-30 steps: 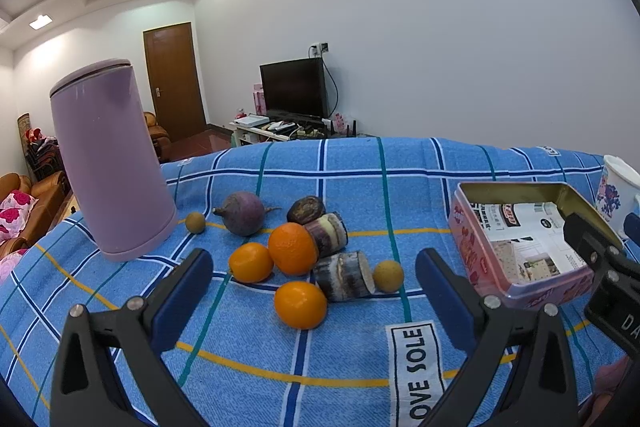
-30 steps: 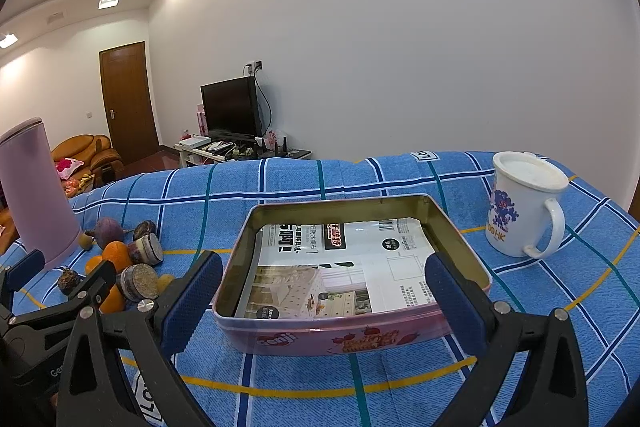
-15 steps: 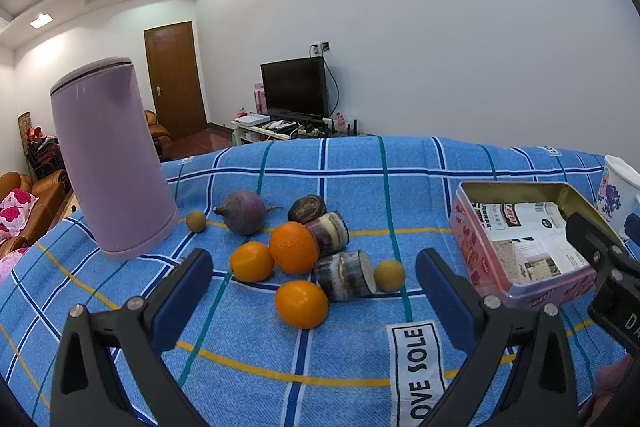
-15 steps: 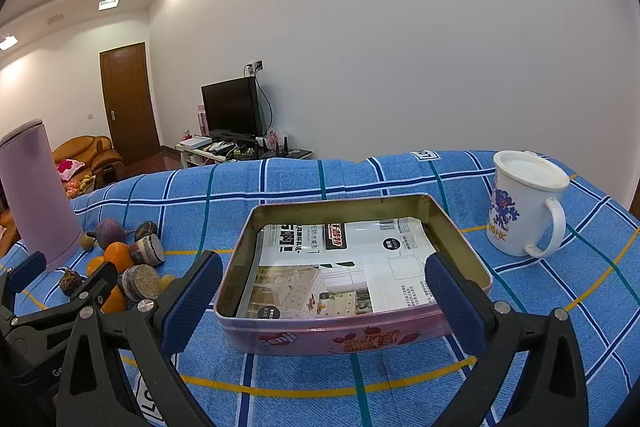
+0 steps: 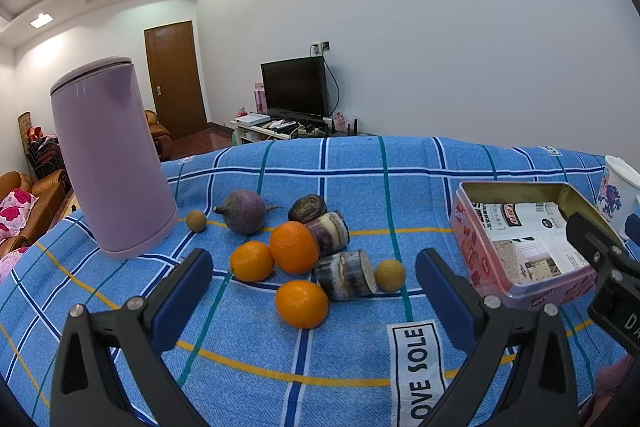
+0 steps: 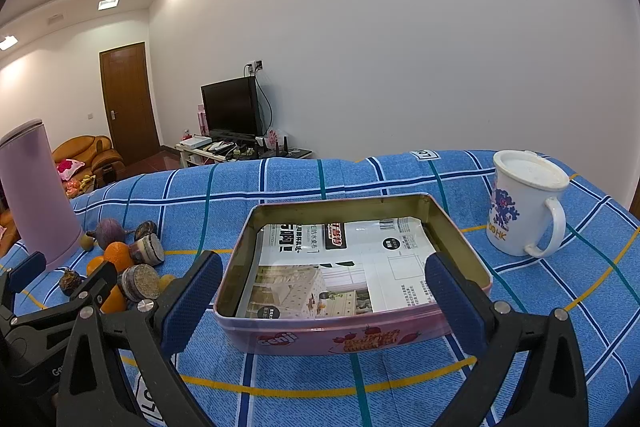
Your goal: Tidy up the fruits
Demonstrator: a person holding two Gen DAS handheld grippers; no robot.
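Fruits lie in a cluster on the blue checked cloth: three oranges, two sugarcane pieces, a purple beet, a dark fruit and two small brown round fruits. My left gripper is open and empty, just in front of the nearest orange. A pink tin lined with printed paper sits to the right of the cluster; it also shows in the left wrist view. My right gripper is open and empty, hovering at the tin's near side.
A tall lilac canister stands left of the fruits. A white lidded mug stands right of the tin. Beyond the table are a TV, a door and a sofa.
Both grippers have crept very slightly; the fruits sit a touch higher in the left view. Nothing was grasped or released.
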